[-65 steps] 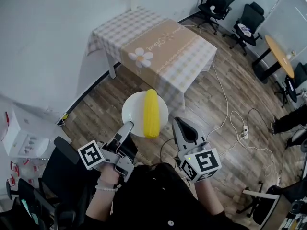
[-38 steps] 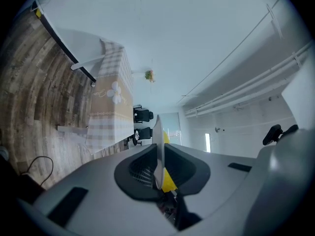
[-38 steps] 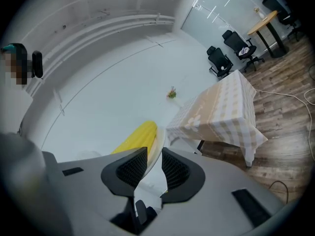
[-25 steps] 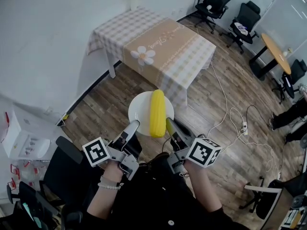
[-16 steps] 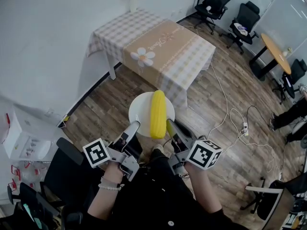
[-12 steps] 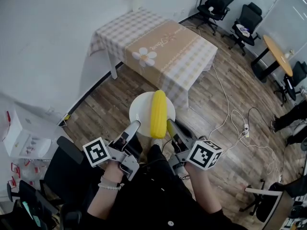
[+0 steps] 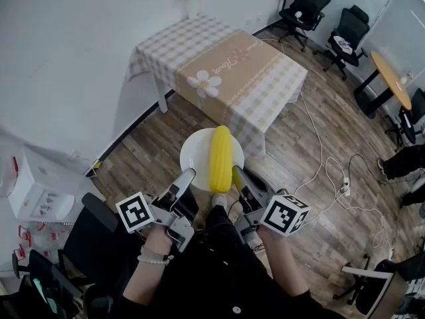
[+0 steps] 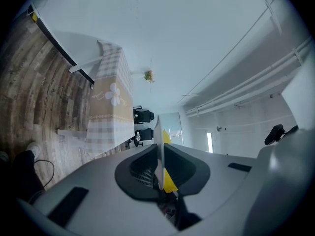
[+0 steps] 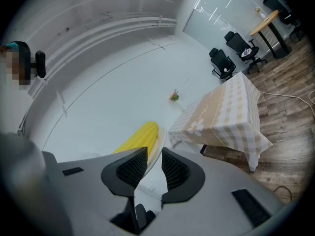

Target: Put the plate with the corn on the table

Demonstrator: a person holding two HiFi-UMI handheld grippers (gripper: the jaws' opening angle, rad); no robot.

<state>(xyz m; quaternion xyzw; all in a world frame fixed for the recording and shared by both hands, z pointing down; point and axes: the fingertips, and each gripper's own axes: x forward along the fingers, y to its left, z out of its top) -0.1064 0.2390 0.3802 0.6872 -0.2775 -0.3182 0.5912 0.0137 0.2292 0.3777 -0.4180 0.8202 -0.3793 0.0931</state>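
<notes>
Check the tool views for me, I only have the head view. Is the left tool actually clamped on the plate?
Observer: Yes. The left gripper view shows the left tool with both pads pressed on the rim of the plate, which sits edge-on between them.
Operator: Right tool?
Observer: Not clamped. The right tool has the rim between its jaws, but they stand apart, with a gap beside the rim.
Operator: Corn clear of it?
Observer: In the right gripper view, the corn shows just above one pad. I can't tell whether it touches.
</notes>
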